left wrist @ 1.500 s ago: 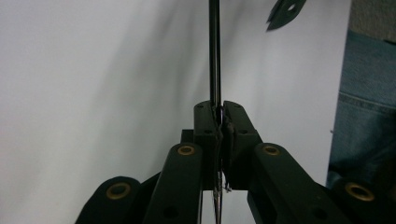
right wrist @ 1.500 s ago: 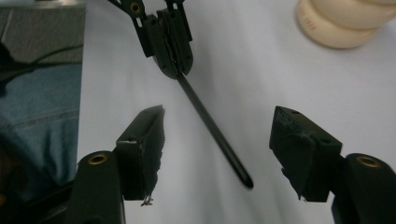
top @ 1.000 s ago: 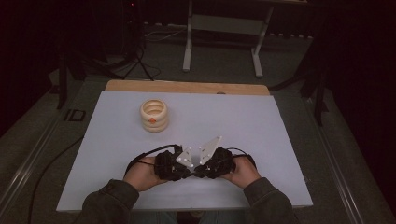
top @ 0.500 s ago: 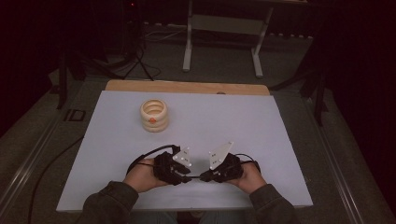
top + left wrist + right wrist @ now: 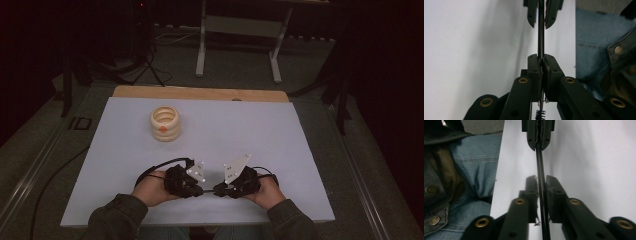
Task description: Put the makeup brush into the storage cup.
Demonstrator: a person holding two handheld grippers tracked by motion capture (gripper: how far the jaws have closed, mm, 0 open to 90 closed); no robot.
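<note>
At the near edge of the white table (image 5: 300,150), just in from the front rim and roughly midway along it, two hand-held grippers facing each other tip to tip. Between them, a thin black rod (image 5: 540,37), lifted level with the tabletop and running parallel to the front edge.

Left gripper (image 5: 199,189): jaws just closed further and now clamped tight on one end of the rod, pads pressed flat against it in the left gripper view. Right gripper (image 5: 220,189): jaws just eased apart, standing loosely around the other end, with a sliver of light either side of the rod seen from the left gripper view; no firm pinch there.

Close behind both hands, the table's front rim, and beyond it blue denim (image 5: 594,50) of the person's lap. Little room toward the body.

Ahead, wide bare tabletop. Only a stack of pale wooden rings (image 5: 165,123) in the far left part, well apart from the grippers, upright. Past it, a strip of wooden board (image 5: 200,93) along the far edge. Free surface to the right all the way to the side rim; to the left likewise, save for the left gripper's cable looping beside the hand.
</note>
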